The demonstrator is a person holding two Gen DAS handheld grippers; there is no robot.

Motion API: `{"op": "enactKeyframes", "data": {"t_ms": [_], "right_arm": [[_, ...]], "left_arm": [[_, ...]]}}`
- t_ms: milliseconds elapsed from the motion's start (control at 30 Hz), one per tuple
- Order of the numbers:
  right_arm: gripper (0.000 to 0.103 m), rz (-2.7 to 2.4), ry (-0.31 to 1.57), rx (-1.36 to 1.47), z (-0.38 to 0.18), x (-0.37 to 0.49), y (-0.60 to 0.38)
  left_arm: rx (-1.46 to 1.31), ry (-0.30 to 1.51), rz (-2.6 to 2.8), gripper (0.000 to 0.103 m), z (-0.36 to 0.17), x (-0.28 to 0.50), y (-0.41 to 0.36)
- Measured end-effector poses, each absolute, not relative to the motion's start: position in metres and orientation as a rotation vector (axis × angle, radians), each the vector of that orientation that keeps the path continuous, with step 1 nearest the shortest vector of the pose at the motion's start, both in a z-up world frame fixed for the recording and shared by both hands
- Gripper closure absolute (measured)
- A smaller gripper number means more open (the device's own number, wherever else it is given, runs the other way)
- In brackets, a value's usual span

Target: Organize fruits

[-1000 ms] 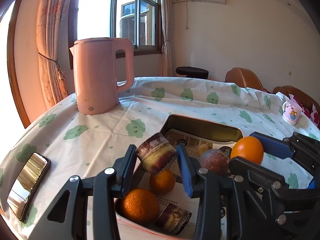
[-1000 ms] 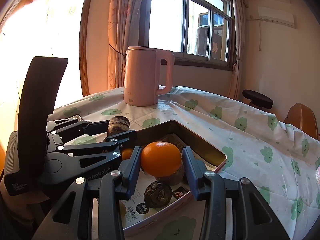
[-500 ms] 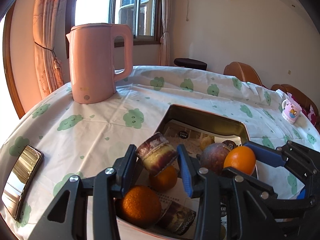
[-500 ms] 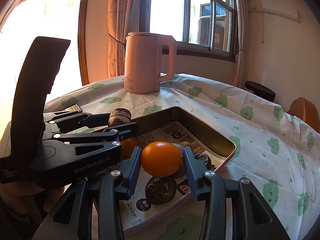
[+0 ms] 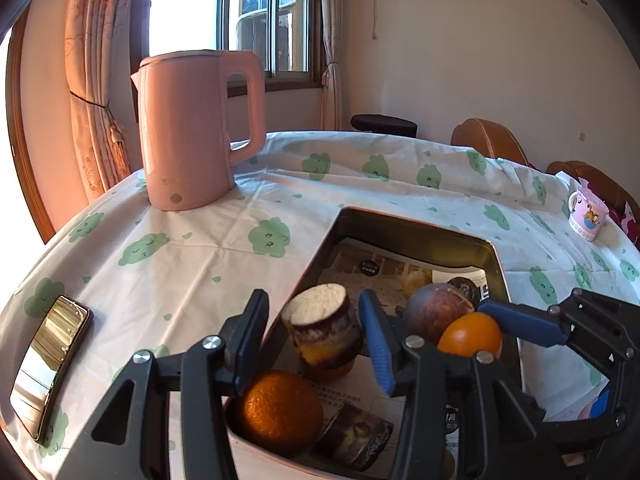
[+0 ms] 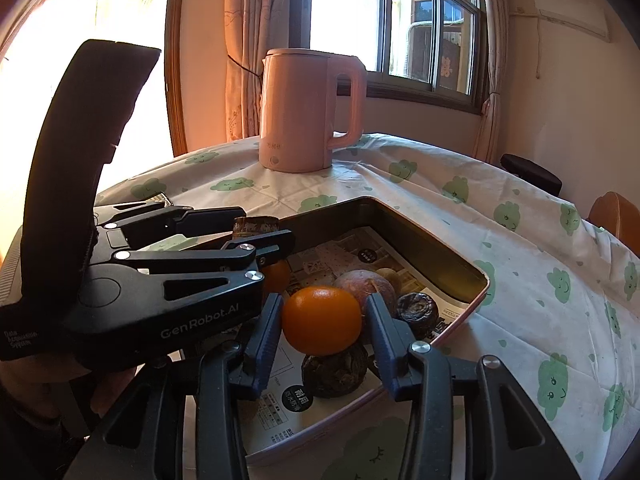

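A: Orange (image 6: 322, 320) clamped in right gripper (image 6: 322, 326), low over the tray (image 6: 436, 248). Left gripper (image 5: 310, 338)?
B: Fingers slack around the sugarcane chunk (image 5: 320, 330); only one touches. Risk: it topples onto fruit below.

Pink kettle (image 5: 192, 132) on a white cloth (image 5: 224, 236) dotted with green clouds. Gold-walled tray (image 5: 416, 236), printed paper inside. Bright orange (image 6: 322, 320), purple-brown fruit (image 5: 436, 312), dark wrinkled one (image 6: 418, 308). Blue pads on black fingers (image 5: 374, 340). Pink cartoon mug (image 5: 586, 216).
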State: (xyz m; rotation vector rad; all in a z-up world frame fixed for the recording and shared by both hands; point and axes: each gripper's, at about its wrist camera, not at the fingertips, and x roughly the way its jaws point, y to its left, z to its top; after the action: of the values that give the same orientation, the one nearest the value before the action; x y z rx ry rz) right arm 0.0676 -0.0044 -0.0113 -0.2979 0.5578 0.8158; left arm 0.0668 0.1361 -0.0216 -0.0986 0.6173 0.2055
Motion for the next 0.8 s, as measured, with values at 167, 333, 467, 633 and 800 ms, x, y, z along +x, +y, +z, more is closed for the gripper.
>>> {"op": "enactKeyframes", "data": {"t_ms": [167, 333, 467, 633, 800], "right_arm": [[0.046, 0.813, 0.556, -0.286, -0.011, 0.068, -0.007], [0.038, 0.796, 0.517, -0.296, -0.008, 0.060, -0.009], [0.027, 0.745, 0.473, -0.277, -0.004, 0.054, -0.020], [0.025, 0.639, 0.451, -0.213, 0.001, 0.059, -0.040], [0.025, 0.583, 0.477, -0.124, 0.001, 0.072, -0.056]], "left_arm": [[-0.126, 0.591, 0.215, 0.018, -0.020, 0.062, 0.141], [-0.094, 0.550, 0.232, 0.007, -0.015, 0.055, 0.135], [-0.101, 0.497, 0.241, 0.004, -0.011, 0.046, 0.136], [-0.118, 0.443, 0.255, 0.004, -0.007, 0.037, 0.138], [-0.115, 0.409, 0.275, 0.002, -0.004, 0.031, 0.138]]}}
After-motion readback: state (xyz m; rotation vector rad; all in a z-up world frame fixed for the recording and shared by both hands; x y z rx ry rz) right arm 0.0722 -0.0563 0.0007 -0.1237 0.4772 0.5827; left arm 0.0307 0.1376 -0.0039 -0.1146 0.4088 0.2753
